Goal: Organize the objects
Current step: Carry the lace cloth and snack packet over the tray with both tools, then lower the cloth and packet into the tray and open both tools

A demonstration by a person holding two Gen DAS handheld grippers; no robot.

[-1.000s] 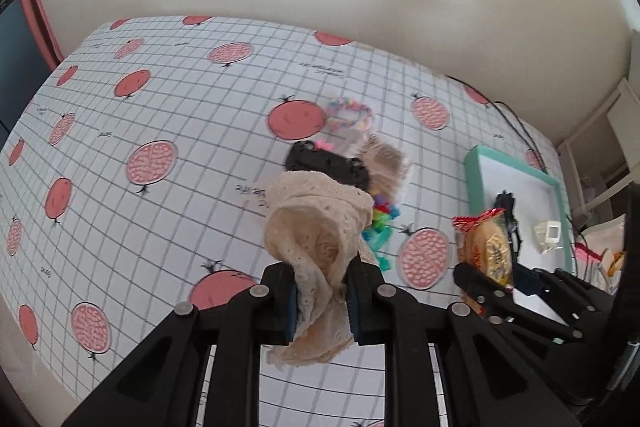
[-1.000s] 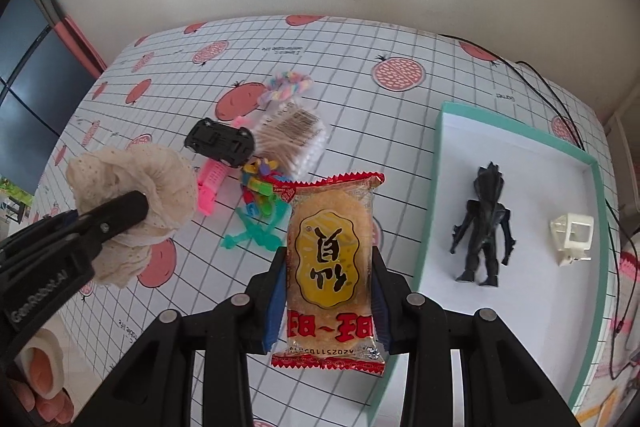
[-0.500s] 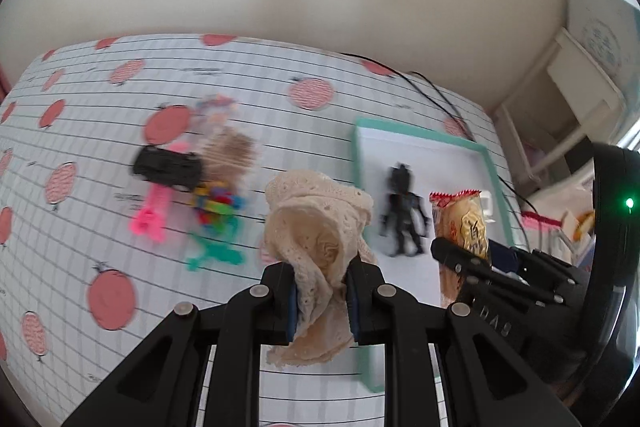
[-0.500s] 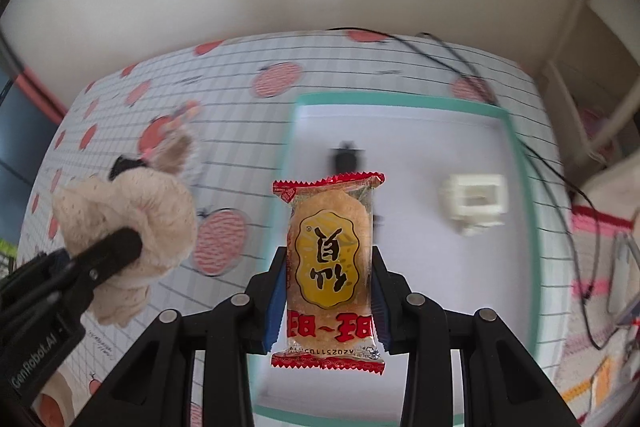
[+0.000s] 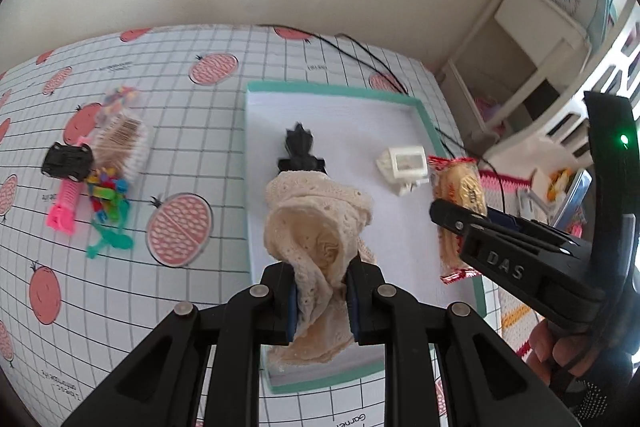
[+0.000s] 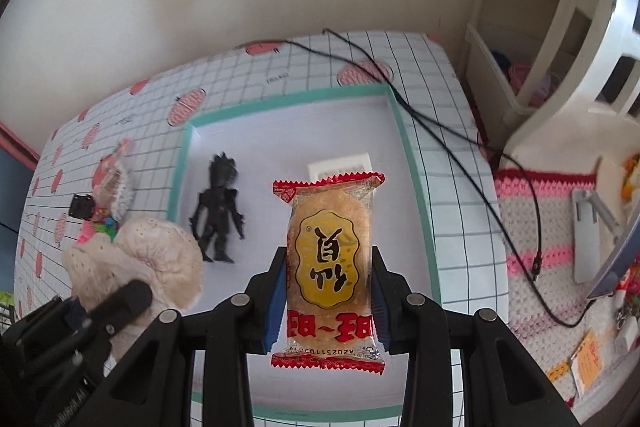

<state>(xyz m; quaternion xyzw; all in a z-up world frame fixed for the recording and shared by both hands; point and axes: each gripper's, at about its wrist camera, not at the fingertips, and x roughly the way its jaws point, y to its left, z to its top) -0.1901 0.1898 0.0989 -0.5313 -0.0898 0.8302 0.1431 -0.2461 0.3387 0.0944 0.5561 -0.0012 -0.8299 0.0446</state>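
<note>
My left gripper [image 5: 320, 301] is shut on a cream lace cloth [image 5: 318, 223], held above the teal-rimmed white tray [image 5: 332, 91]. My right gripper [image 6: 329, 303] is shut on a rice cracker packet [image 6: 330, 259] with red crimped ends, also over the tray [image 6: 180, 163]. On the tray lie a black toy figure [image 6: 218, 211] and a small white plastic frame [image 5: 404, 165], which the packet partly hides in the right wrist view. The packet [image 5: 460, 199] and the right gripper's fingers [image 5: 452, 215] show at right in the left wrist view; the cloth [image 6: 136, 263] shows at lower left in the right wrist view.
Left of the tray on the gridded tablecloth [image 5: 200, 131] lie a black toy car [image 5: 66, 159], a pink comb [image 5: 64, 207], coloured clips [image 5: 106, 191] and a bag of cotton swabs [image 5: 120, 143]. A black cable [image 6: 440, 135] crosses the tray's far corner. White furniture [image 6: 560, 39] stands at right.
Both grippers swung right from the pile of loose items to over the tray, each keeping its hold. The tray now sits directly beneath them.
</note>
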